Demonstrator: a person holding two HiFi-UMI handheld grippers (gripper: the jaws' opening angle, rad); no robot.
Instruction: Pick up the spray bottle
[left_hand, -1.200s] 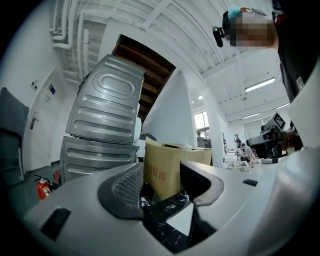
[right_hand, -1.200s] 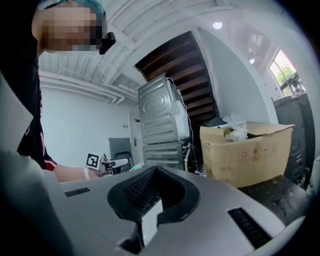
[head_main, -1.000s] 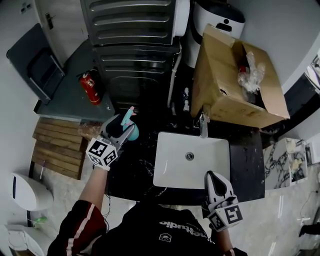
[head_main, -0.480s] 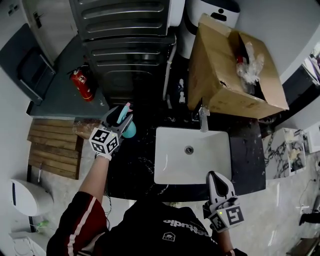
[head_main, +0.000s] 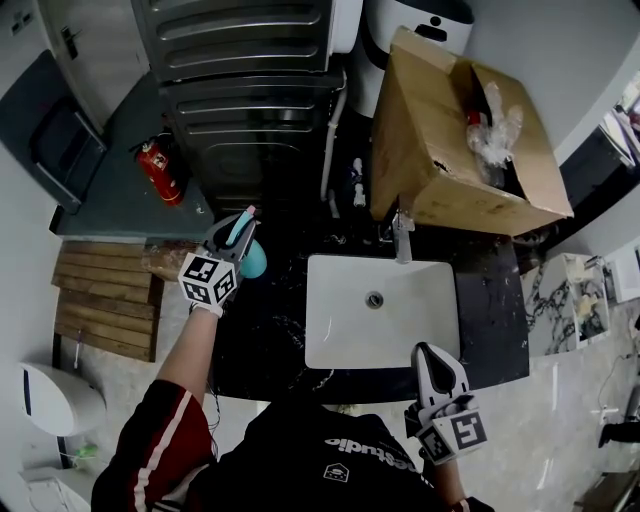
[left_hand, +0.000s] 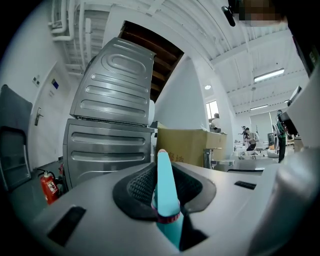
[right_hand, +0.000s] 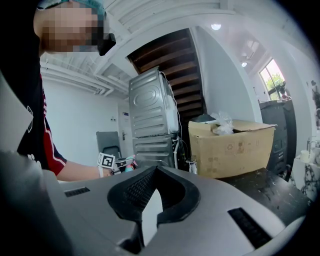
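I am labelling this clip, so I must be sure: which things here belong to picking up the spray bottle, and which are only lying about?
Belong to the job:
- spray bottle
- left gripper, whose jaws have just been closing and now press on the bottle

Only lying about:
- sink
- tap
- cardboard box
- fire extinguisher

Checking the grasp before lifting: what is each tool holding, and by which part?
The left tool has just closed on the teal spray bottle, pinching its narrow top part by the pink ring. The right tool holds nothing.
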